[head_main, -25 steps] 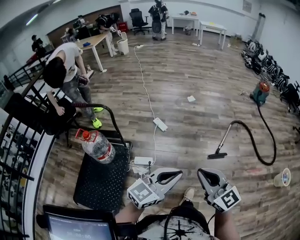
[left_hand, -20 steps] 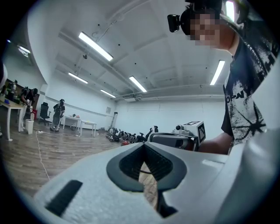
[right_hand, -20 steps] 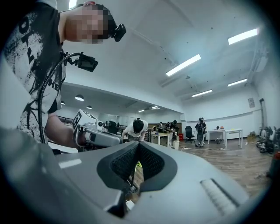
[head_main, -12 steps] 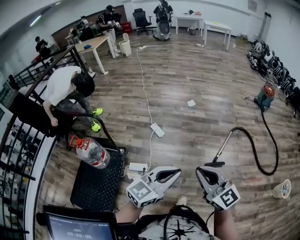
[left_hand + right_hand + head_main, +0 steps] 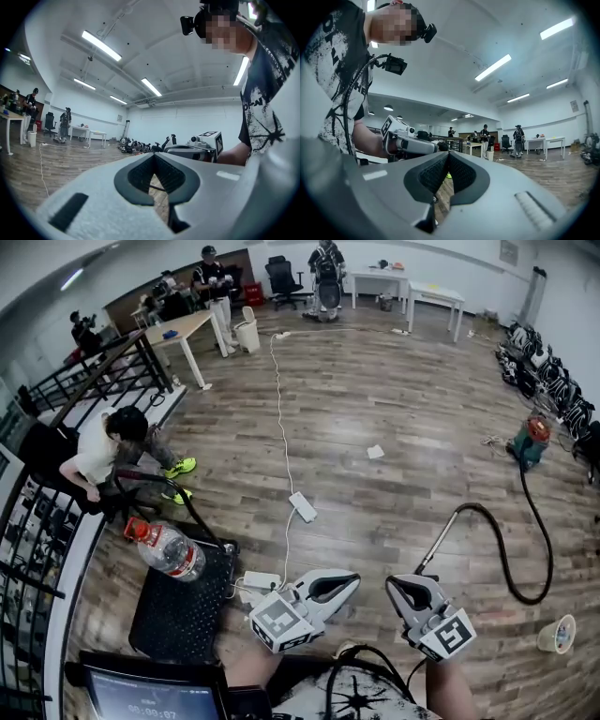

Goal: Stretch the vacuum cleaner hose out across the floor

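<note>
The teal vacuum cleaner point(image 5: 531, 439) with a red top stands on the wooden floor at the far right. Its black hose point(image 5: 511, 568) loops down and back up to a metal wand point(image 5: 439, 542), whose lower end disappears behind my right gripper. Both grippers hang low in the head view, well apart from the hose. My left gripper point(image 5: 354, 579) is shut and holds nothing; its jaws point(image 5: 153, 158) meet in its own view. My right gripper point(image 5: 393, 586) is shut and holds nothing too, seen closed point(image 5: 448, 157) in its own view. Each gripper view shows the other gripper opposite.
A black cart point(image 5: 178, 615) carrying a big water bottle point(image 5: 167, 549) stands at left, beside a crouching person point(image 5: 103, 451) and a railing. A white power strip point(image 5: 302, 506) and cable run up the floor. A tape roll point(image 5: 555, 634) lies at right. Bags point(image 5: 553, 390) line the right wall.
The head view has shifted, so the hose and vacuum sit slightly lower and nearer. The person at left has crouched lower by the railing. Both grippers stay shut and hardly move.
</note>
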The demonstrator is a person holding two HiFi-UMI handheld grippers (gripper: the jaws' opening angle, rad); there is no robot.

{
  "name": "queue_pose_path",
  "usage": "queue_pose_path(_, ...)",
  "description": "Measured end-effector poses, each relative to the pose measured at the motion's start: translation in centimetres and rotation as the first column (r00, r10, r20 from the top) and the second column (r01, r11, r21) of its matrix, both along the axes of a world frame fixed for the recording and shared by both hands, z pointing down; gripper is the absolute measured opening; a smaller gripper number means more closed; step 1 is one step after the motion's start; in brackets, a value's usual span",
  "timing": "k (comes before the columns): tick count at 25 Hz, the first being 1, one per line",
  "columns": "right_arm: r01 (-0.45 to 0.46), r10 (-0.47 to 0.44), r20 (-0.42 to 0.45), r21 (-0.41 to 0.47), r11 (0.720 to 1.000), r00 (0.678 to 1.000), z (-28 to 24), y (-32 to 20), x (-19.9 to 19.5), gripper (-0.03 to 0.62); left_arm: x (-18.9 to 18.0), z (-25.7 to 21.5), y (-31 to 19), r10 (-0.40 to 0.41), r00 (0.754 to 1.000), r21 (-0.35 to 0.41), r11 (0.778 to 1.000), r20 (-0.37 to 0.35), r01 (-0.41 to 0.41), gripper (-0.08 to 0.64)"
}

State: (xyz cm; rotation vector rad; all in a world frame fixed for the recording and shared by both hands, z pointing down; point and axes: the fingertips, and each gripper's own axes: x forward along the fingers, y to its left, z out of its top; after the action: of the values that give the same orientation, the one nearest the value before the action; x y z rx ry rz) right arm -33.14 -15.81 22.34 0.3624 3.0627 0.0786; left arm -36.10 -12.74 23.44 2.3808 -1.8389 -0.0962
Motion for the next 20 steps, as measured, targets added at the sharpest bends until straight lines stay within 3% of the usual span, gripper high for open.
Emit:
queue_pose_path(11,-0.021,0.021,0.023,0.008,1.0,1.0,-0.1,-5.8,0.8,0.008,0.7,0.6,-5.5,0.017,1.0,-0.01,1.0,0.012,-0.017,0.0)
queue_pose_path(20,-0.066,0.066,0.015,0.003,0.998,0.998,0.2,-9.7,-1.5,0.008,-1.5,0.7,-9.7,0.066,0.998,-0.012,0.998,0.009,-0.066,0.0)
